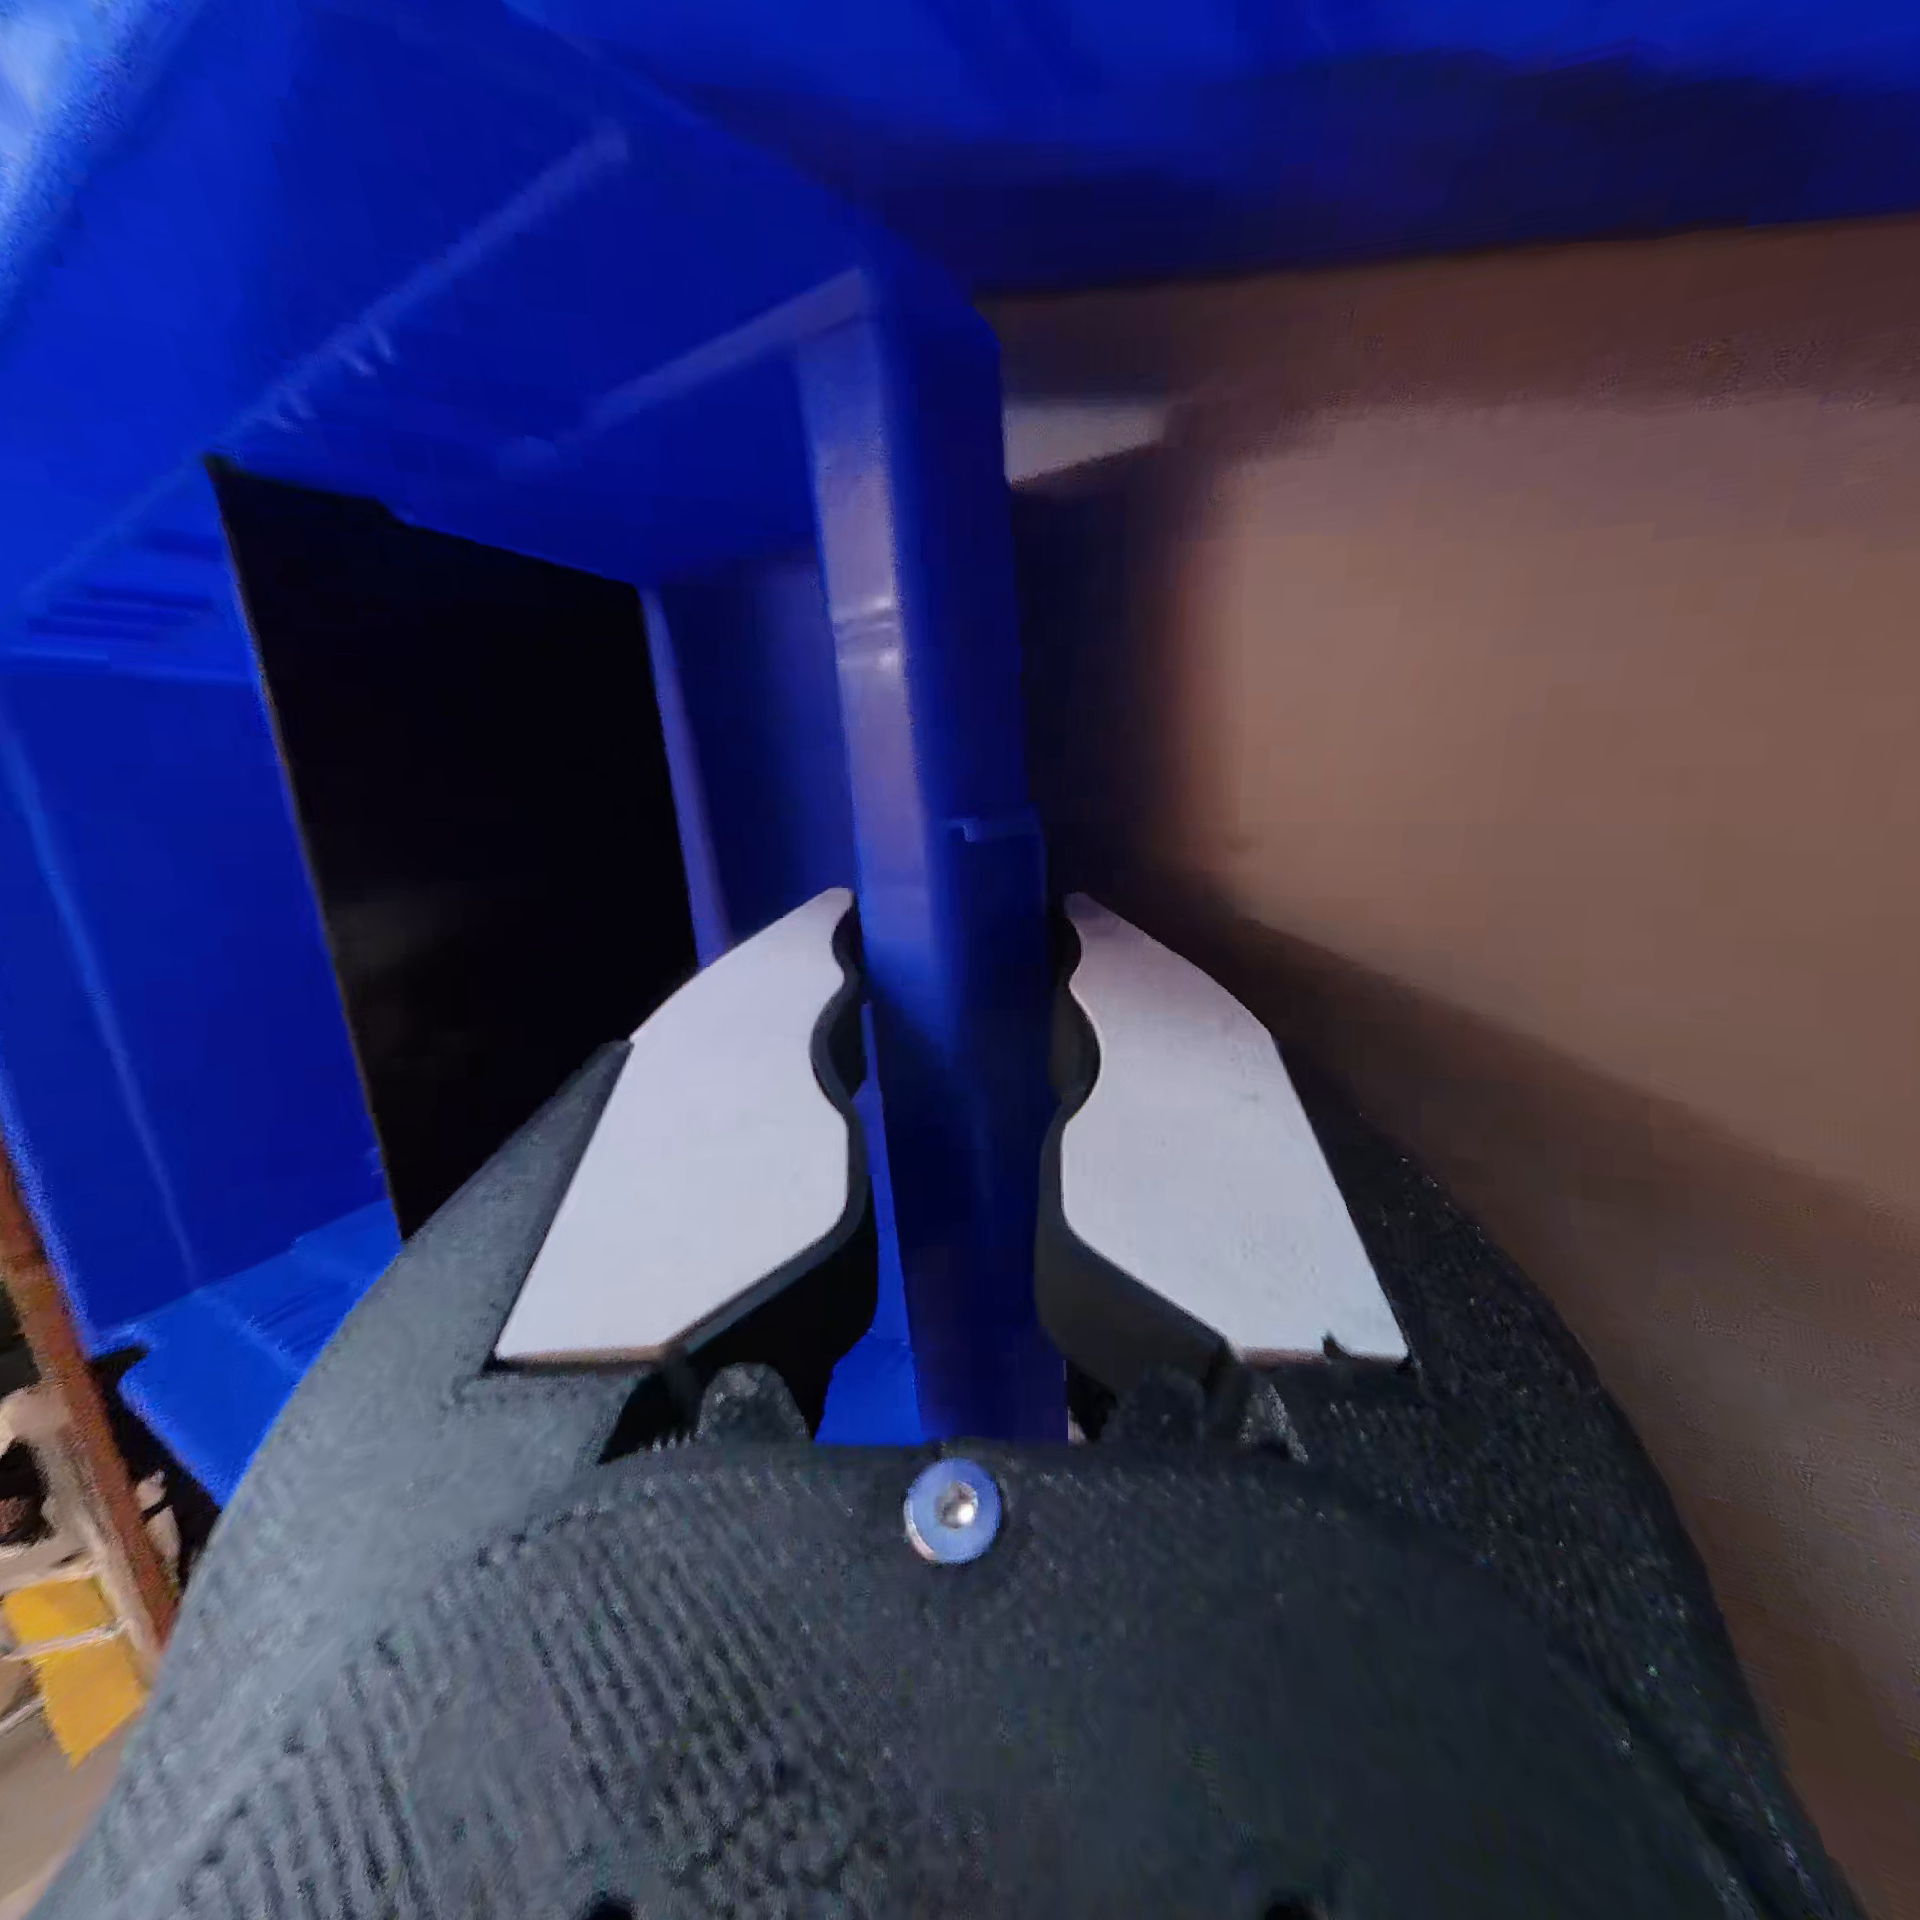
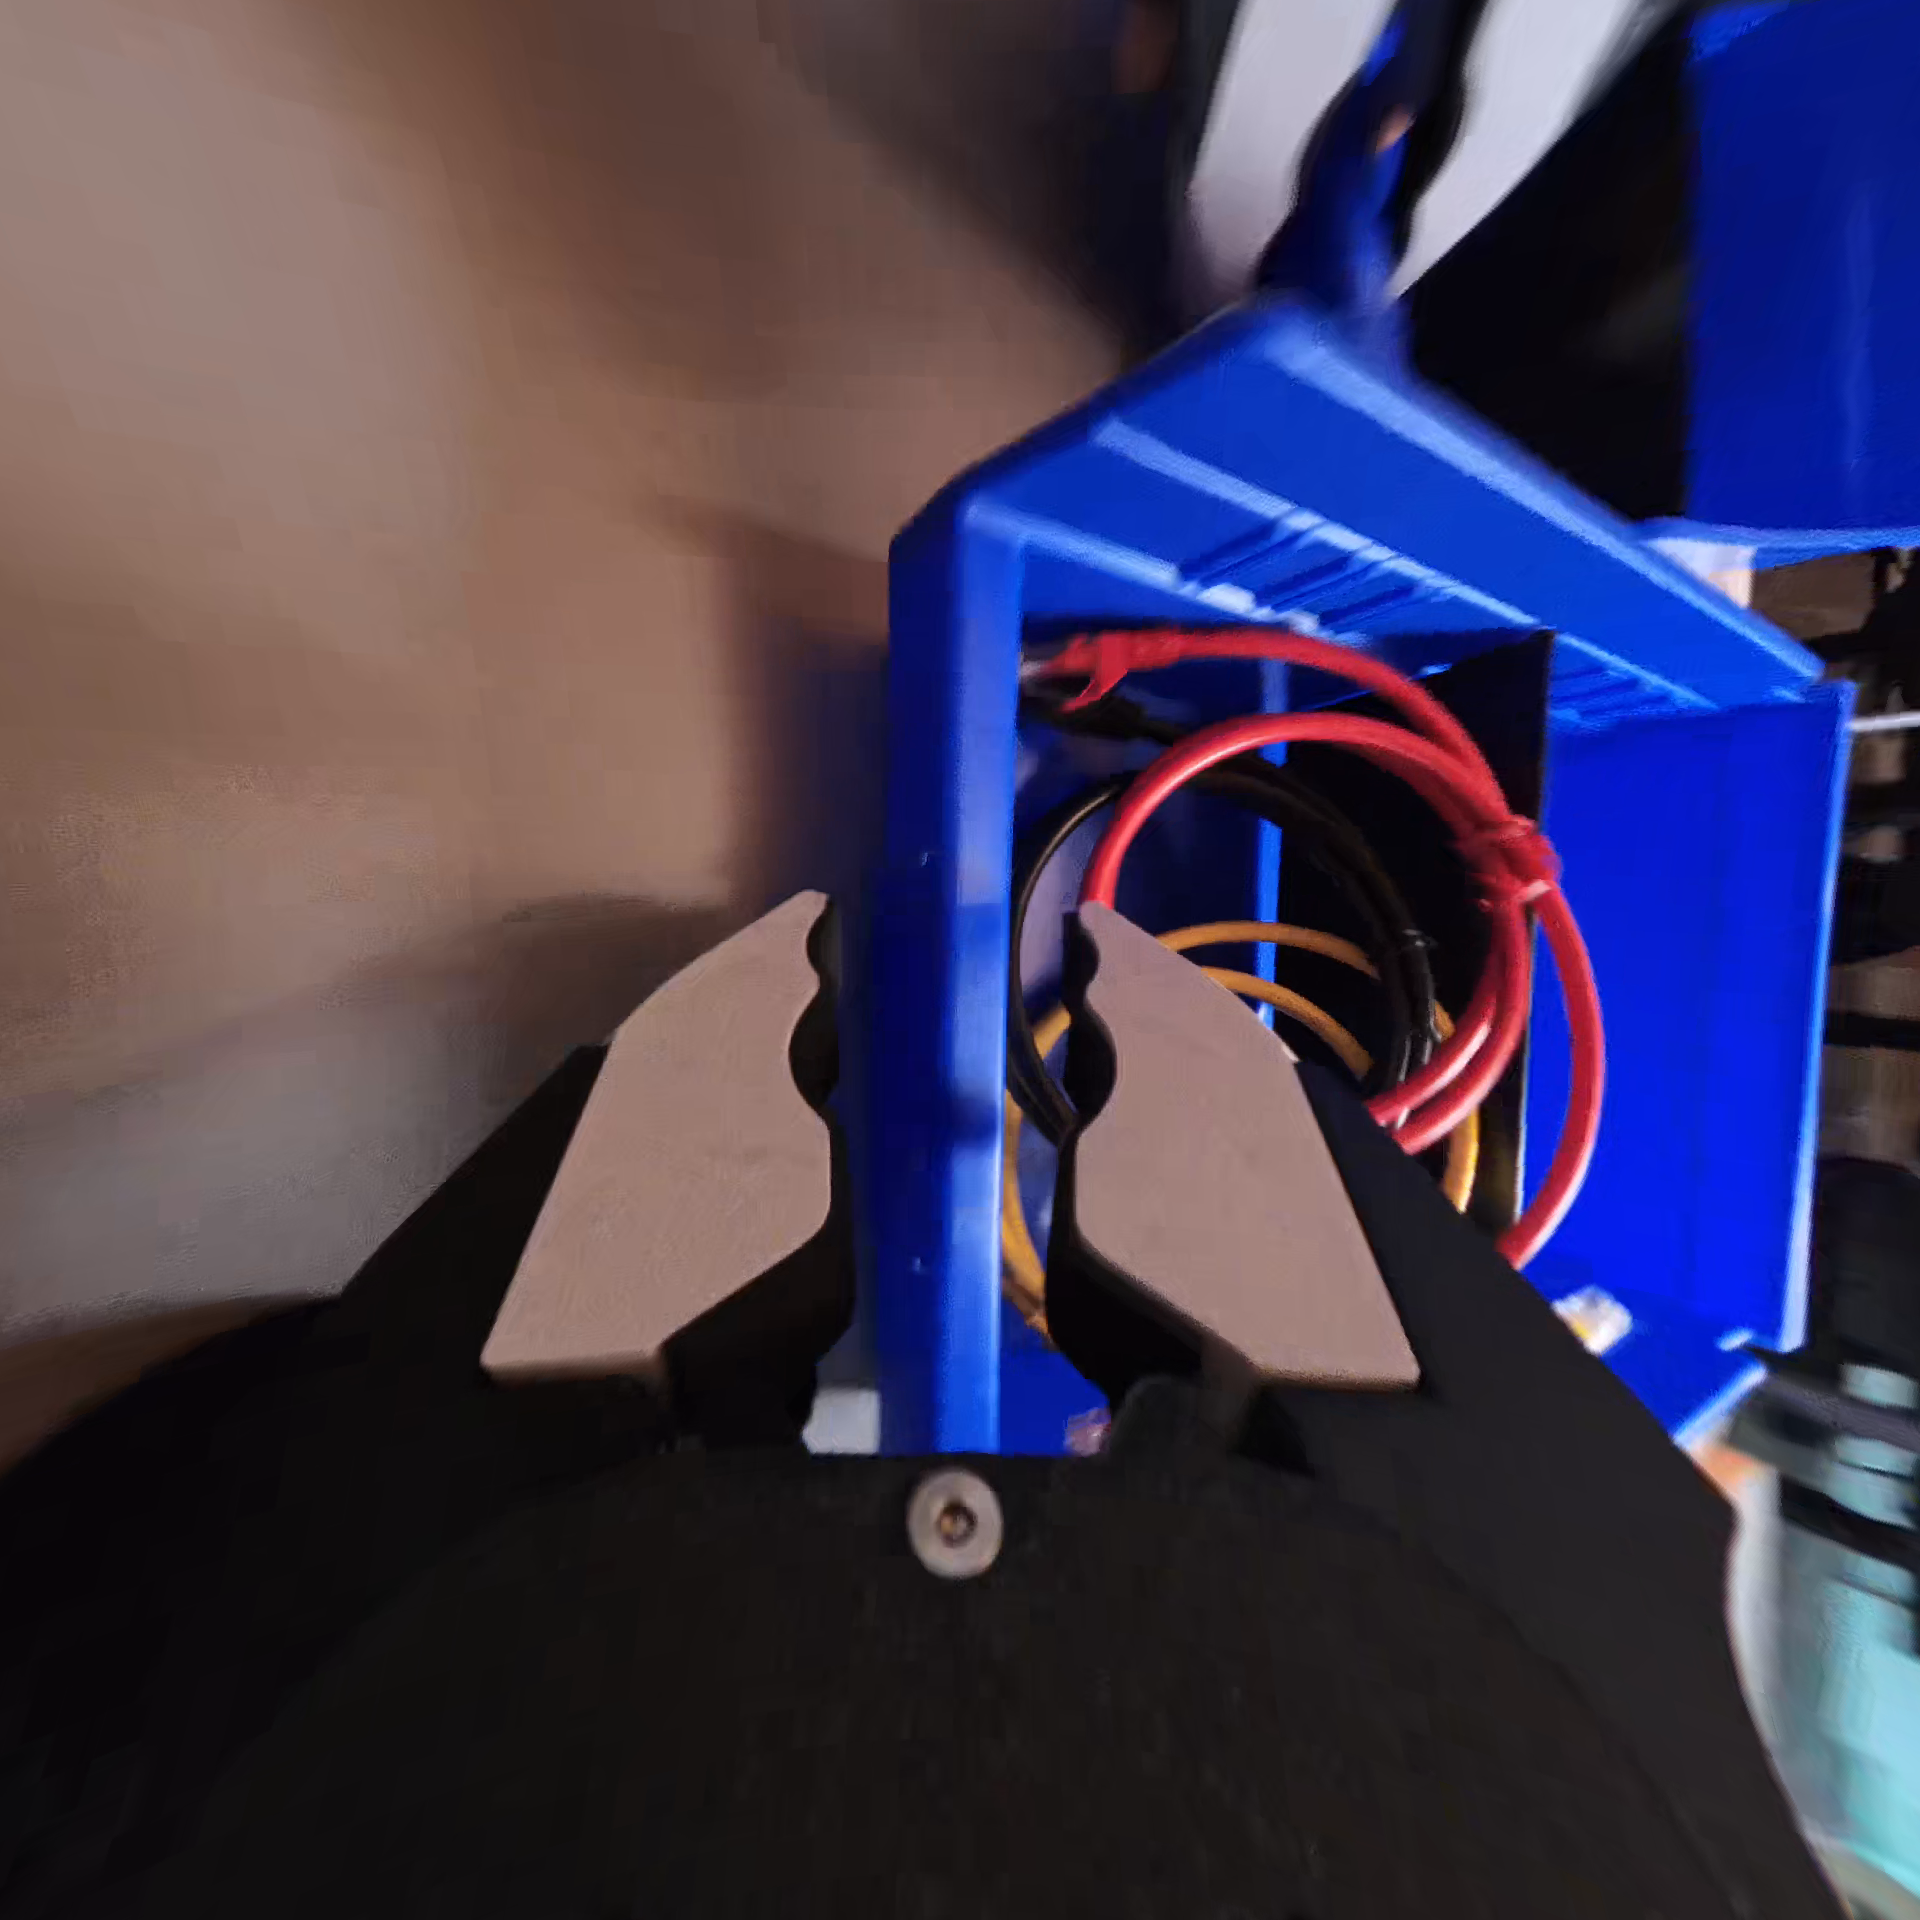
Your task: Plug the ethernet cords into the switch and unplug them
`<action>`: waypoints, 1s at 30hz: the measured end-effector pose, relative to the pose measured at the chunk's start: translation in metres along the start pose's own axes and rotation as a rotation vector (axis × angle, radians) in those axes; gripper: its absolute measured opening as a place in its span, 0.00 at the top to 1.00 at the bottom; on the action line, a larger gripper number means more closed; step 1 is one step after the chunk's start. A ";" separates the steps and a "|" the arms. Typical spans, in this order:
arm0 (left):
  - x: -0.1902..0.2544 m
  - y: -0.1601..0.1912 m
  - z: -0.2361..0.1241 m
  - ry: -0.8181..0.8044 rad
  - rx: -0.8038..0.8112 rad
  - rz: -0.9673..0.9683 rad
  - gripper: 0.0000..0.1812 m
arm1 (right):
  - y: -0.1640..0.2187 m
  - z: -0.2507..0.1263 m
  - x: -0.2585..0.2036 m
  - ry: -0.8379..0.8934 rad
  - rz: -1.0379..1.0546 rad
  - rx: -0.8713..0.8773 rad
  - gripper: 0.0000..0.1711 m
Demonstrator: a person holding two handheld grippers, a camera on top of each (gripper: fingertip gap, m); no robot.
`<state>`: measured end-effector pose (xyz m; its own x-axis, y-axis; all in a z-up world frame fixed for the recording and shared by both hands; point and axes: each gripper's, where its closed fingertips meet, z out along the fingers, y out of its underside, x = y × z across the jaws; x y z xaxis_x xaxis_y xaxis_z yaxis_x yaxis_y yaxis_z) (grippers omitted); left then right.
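Both grippers hold one blue plastic bin. My left gripper [image 1: 961, 914] is shut on the bin's upright wall edge [image 1: 935, 644]. My right gripper [image 2: 951, 914] is shut on the bin's near wall [image 2: 940, 831]. Inside the bin lie coiled cords: red [image 2: 1351, 748], black [image 2: 1049, 914] and yellow [image 2: 1278, 940]. A clear plug [image 2: 1595, 1325] shows at the bin's lower right. A flat black thing [image 1: 447, 831] stands inside the bin; it also shows in the right wrist view [image 2: 1496, 717]. I cannot tell whether it is the switch. The left gripper [image 2: 1351, 135] shows blurred at the top, clamped on the far rim.
A plain brown surface [image 1: 1507, 727] fills the space beside the bin, and it also shows in the right wrist view [image 2: 364, 520]. A second blue bin [image 2: 1808, 260] sits at the upper right. Blurred shelving and yellow shapes [image 1: 62, 1662] lie at the lower left.
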<state>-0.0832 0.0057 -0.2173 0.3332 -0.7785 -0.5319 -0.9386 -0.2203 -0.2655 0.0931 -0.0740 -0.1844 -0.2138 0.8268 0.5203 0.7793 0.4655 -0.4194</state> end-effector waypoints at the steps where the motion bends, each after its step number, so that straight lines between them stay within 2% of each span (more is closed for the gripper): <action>1: -0.004 -0.002 -0.004 -0.044 0.026 -0.025 0.77 | -0.009 -0.016 0.003 0.004 0.094 0.075 0.75; 2: -0.007 -0.006 -0.012 -0.085 0.073 -0.062 0.74 | -0.014 -0.033 0.008 0.026 0.190 0.153 0.75; 4: -0.008 -0.020 -0.039 -0.147 0.231 -0.169 0.74 | -0.008 -0.071 0.025 0.124 0.386 0.281 0.75; 7: 0.010 -0.047 -0.083 -0.062 0.498 -0.434 0.74 | 0.041 -0.118 0.051 0.371 0.707 0.387 0.75; 9: 0.030 -0.066 -0.098 0.063 0.623 -0.638 0.72 | 0.080 -0.122 0.050 0.447 0.890 0.387 0.71; 11: 0.045 -0.087 -0.099 0.126 0.699 -0.796 0.71 | 0.095 -0.109 0.041 0.433 1.021 0.401 0.68; 15: 0.053 -0.116 -0.065 0.058 0.683 -0.955 0.66 | 0.098 -0.059 0.043 0.354 1.130 0.364 0.64; 18: 0.048 -0.122 -0.045 0.008 0.652 -1.034 0.66 | 0.106 -0.036 0.047 0.264 1.241 0.338 0.73; 23: 0.039 -0.123 -0.044 -0.036 0.662 -1.089 0.72 | 0.117 -0.040 0.055 0.351 1.278 0.331 0.83; 25: 0.034 -0.123 -0.049 -0.072 0.663 -1.064 0.81 | 0.122 -0.047 0.059 0.443 1.252 0.311 0.88; 30: 0.023 -0.130 -0.059 -0.138 0.659 -1.037 0.86 | 0.118 -0.066 0.060 0.567 1.153 0.274 0.89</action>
<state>0.0413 -0.0183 -0.1471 0.9365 -0.3354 0.1022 -0.0140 -0.3270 -0.9449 0.2111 0.0092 -0.1536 0.8179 0.5747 -0.0259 0.1884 -0.3102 -0.9318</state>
